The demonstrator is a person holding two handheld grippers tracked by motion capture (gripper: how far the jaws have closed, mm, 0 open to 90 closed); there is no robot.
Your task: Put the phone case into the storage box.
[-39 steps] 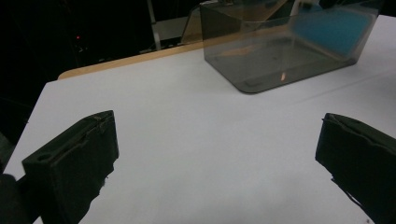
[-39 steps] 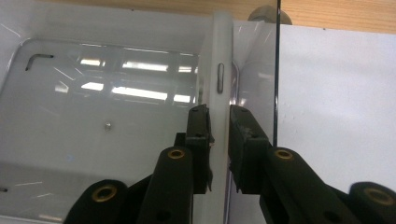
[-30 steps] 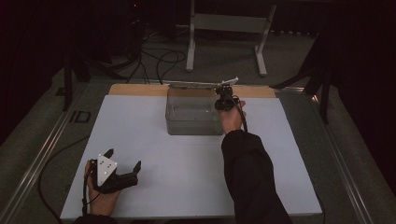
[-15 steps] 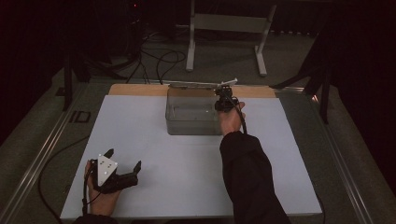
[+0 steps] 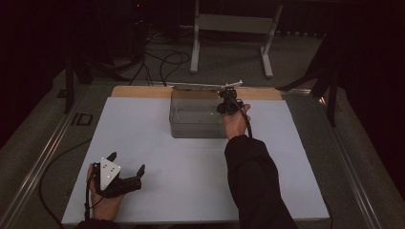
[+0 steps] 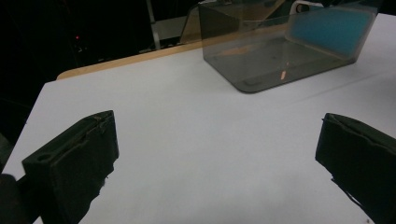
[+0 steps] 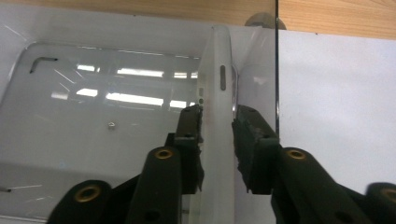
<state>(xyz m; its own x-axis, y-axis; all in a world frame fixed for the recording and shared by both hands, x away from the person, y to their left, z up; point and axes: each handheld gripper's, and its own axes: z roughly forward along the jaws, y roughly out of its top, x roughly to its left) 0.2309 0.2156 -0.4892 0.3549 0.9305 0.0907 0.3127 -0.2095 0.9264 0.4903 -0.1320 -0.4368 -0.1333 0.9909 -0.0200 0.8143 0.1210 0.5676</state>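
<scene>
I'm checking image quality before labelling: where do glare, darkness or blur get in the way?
High view: dim, dark surroundings. Right gripper view: bright light streaks glare on the clear plastic box; right gripper at its wall. Left gripper view: open left gripper, near and soft.

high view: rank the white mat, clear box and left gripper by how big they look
1. white mat, clearly largest.
2. clear box.
3. left gripper, smallest, though it sits nearer the camera than the box, so the gap between those two is unsure.

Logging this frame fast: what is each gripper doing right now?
Left gripper: open, holding nothing, low over the white table.
Right gripper: shut on the side wall of the clear plastic box.
</scene>
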